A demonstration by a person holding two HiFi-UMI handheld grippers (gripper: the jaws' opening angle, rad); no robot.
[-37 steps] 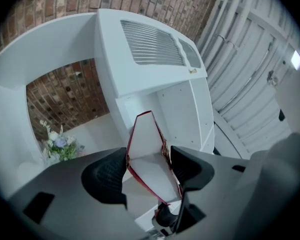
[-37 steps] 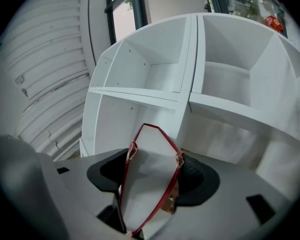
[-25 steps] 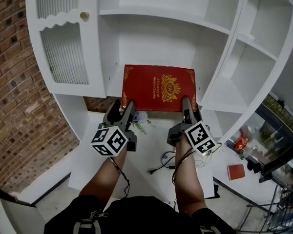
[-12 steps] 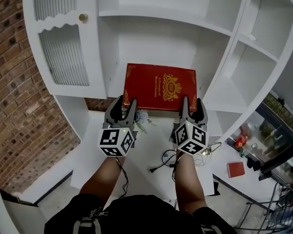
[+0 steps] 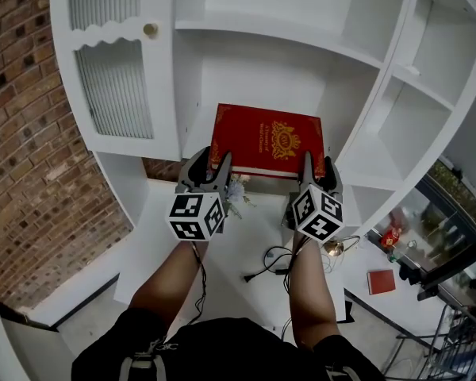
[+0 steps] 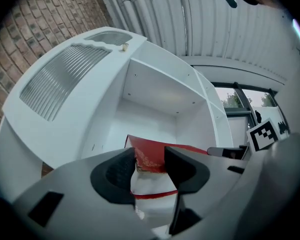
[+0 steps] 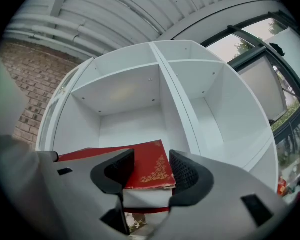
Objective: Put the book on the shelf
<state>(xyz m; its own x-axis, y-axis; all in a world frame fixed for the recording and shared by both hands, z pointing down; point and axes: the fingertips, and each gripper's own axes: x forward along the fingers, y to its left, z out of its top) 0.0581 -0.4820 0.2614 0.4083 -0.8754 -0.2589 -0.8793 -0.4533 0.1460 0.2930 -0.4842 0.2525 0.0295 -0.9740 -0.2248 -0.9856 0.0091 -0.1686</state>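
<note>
A red book (image 5: 266, 141) with gold ornament lies flat in the middle compartment of the white shelf (image 5: 262, 86), its near edge at the front. My left gripper (image 5: 210, 167) straddles the book's near left corner, and my right gripper (image 5: 317, 167) straddles the near right corner. In the left gripper view the book (image 6: 150, 156) shows between partly closed jaws of the left gripper (image 6: 151, 171). In the right gripper view the book's corner (image 7: 145, 166) sits between the jaws of the right gripper (image 7: 149, 171), which are closing. Neither pair of pads clamps the book.
A cabinet door with ribbed glass (image 5: 115, 86) and a brass knob (image 5: 149, 30) is left of the compartment, with a brick wall (image 5: 24, 133) beyond. More open compartments (image 5: 404, 109) lie to the right. Below are a cable (image 5: 274, 260), small flowers (image 5: 236, 189) and a small red book (image 5: 382, 280).
Both grippers have turned from lying sideways on the book's near edge to upright, and their jaws have narrowed. The book sits slightly farther into the compartment.
</note>
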